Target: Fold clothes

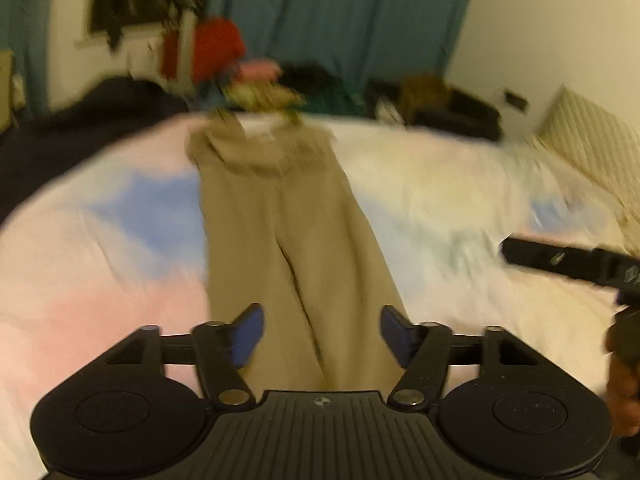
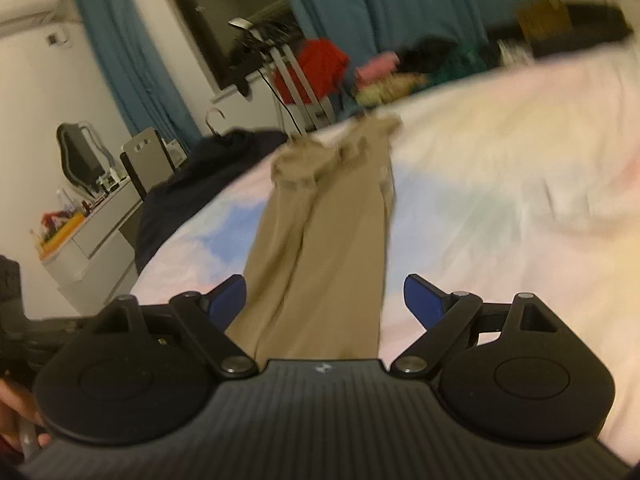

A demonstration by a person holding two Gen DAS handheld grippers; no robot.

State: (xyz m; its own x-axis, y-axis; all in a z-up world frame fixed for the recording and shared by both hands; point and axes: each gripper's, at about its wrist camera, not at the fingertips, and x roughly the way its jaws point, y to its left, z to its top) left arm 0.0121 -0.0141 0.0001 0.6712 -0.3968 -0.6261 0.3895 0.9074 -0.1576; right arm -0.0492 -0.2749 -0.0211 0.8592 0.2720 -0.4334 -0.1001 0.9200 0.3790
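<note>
Trousers [image 1: 288, 232], beige and laid out long on the bed [image 1: 100, 280], are running straight away from both tools: leg ends at the near edge, under the jaws, and the bunched waistband at the far end by the heap of clothes [image 1: 256, 84]. The left gripper [image 1: 322, 334] is hovering with its jaws spread wide, empty, straddling the near leg ends; the right gripper [image 2: 324, 300] is doing the same in its own view, jaws spread and pinching nothing. Both are sitting about equally close to the hems. Judging by this, any fold would be travelling along that near-to-far axis. Motion blur is hiding finer creases.
</note>
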